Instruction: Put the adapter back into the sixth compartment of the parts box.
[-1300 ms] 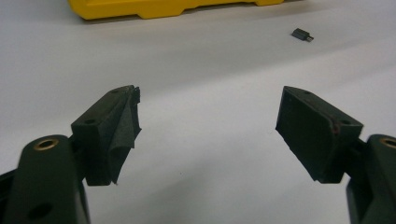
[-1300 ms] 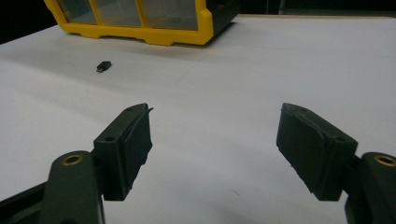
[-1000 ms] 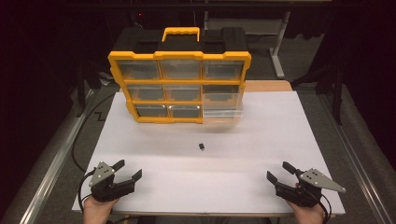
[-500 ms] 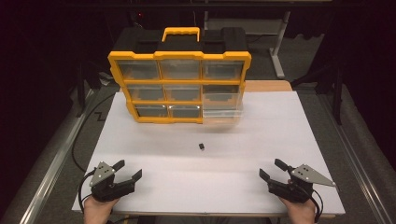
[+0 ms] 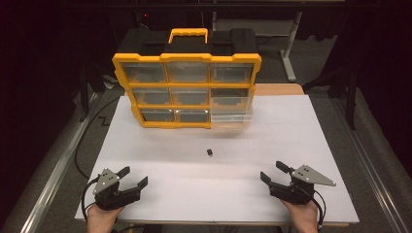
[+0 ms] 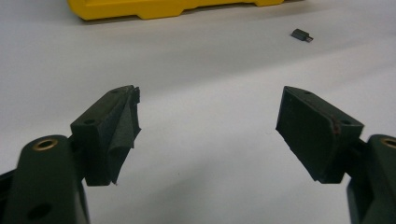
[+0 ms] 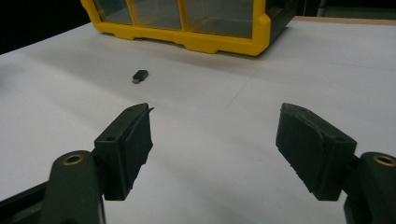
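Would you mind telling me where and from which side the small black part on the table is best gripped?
Grip the small black part across its short sides, coming straight down from above. It lies flat on the white table, apart from the yellow organizer, so nothing crowds it. Probably use the right gripper, which is open and empty.

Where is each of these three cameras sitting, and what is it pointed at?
High view: above the near edge, facing forward and down on the table; hands and both grippers show.
Left gripper view: low on the left gripper, facing the small black part.
Right gripper view: low on the right gripper, facing the yellow drawer cabinet.
All share the part and cabinet.
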Demonstrator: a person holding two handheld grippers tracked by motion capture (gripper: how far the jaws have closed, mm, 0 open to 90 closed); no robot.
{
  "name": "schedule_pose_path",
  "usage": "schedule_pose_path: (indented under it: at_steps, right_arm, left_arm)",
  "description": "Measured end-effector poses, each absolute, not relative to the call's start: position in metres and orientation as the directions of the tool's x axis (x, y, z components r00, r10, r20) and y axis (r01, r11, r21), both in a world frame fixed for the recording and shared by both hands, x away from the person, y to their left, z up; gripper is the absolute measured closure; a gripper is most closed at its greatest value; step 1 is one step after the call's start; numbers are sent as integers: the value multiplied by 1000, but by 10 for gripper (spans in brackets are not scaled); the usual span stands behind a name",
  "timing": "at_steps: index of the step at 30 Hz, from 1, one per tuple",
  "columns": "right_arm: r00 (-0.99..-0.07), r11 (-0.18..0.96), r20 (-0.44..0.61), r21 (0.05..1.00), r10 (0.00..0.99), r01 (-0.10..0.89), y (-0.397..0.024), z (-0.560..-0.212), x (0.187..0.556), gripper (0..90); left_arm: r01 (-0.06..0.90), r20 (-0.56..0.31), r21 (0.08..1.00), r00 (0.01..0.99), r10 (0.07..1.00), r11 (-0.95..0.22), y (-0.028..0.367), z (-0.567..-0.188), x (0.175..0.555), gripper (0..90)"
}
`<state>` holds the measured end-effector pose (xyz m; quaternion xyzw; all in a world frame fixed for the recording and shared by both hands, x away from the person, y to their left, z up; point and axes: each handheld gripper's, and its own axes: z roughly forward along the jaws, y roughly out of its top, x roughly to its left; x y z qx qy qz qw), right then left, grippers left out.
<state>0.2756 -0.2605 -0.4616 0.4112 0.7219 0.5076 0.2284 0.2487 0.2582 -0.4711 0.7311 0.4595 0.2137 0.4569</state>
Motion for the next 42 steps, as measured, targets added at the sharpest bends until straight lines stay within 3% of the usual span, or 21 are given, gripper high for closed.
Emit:
schedule_pose_path:
  at_steps: [35,42]
  right_arm:
    - [-613,220,94,882,784,416,-208,-463,316,290]
    - [-632,273,48,874,774,401,-193,-461,321,309]
  left_arm:
    - [473,-101,864,494,864,-170,257,-471,249,217]
    - [474,-103,864,494,863,-168,257,-471,249,216]
